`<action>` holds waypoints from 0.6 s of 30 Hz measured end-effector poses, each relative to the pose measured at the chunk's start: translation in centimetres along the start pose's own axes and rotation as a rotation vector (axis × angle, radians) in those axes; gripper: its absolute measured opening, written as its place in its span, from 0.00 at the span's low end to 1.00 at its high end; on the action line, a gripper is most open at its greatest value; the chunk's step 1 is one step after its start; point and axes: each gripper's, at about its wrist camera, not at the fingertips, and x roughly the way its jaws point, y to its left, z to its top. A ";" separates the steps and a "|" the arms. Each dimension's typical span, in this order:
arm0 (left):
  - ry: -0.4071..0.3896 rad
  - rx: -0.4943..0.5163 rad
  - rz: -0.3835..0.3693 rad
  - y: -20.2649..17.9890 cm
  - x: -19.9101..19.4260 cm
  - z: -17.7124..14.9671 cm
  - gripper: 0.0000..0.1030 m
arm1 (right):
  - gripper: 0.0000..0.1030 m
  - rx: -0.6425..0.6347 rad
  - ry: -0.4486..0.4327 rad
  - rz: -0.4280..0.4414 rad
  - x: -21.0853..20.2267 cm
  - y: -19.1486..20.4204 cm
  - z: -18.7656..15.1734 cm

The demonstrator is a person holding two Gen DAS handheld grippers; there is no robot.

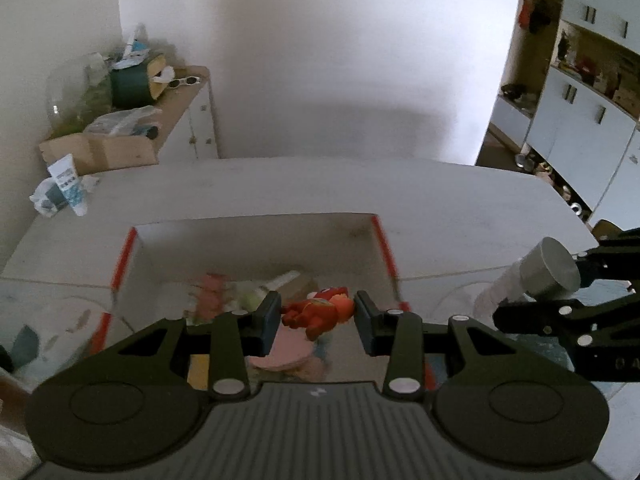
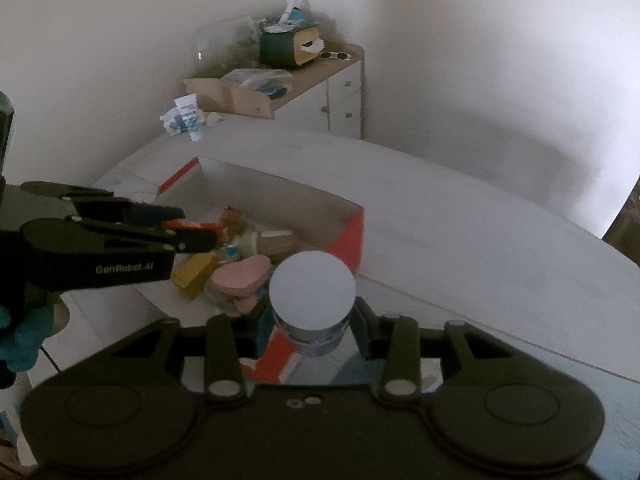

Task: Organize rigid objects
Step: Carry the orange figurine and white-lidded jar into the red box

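Your left gripper [image 1: 316, 316] pinches a red toy figure [image 1: 318, 312] between its pads, the toy's long axis running pad to pad, from nine to three o'clock, above the open box. It is glossy red with orange patches; its exact shape is blurred, so I can't say which end is the head. Your right gripper [image 2: 312, 320] is clamped on a small jar with a flat silver lid [image 2: 312, 288]; the lid faces the camera and the clear body points away, down toward the box's near corner.

Below both sits a white cardboard box with red edges [image 2: 352, 236]. Inside lie a pink rounded case [image 2: 240, 276], a yellow packet [image 2: 194, 272] at its nine o'clock, and a jumble of smaller items beyond, too soft to name.

Farther off, at eleven o'clock on the white table [image 2: 480, 220], stands a tube [image 1: 70, 184]. Behind it a wooden-topped cabinet [image 2: 344, 92] carries a cardboard carton [image 2: 232, 98] and sunglasses [image 2: 336, 55].
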 end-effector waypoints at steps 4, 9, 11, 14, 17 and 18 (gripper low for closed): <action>-0.009 -0.009 0.017 2.5 -0.1 0.5 0.38 | 0.39 -0.010 -0.001 0.001 0.8 1.5 0.9; 0.003 -0.021 0.038 5.2 0.7 0.6 0.38 | 0.39 -0.016 0.012 0.001 2.6 2.9 1.8; 0.021 -0.023 0.045 6.1 1.4 0.5 0.38 | 0.39 -0.020 0.026 0.002 3.5 3.4 2.1; 0.083 -0.015 0.032 7.3 3.1 0.3 0.38 | 0.39 -0.030 0.064 0.006 5.3 4.1 2.3; 0.144 0.003 0.033 7.9 5.0 0.2 0.38 | 0.39 -0.038 0.102 0.006 7.2 4.5 2.5; 0.154 0.010 0.032 8.1 5.5 0.1 0.38 | 0.39 -0.043 0.113 0.004 7.8 4.7 2.5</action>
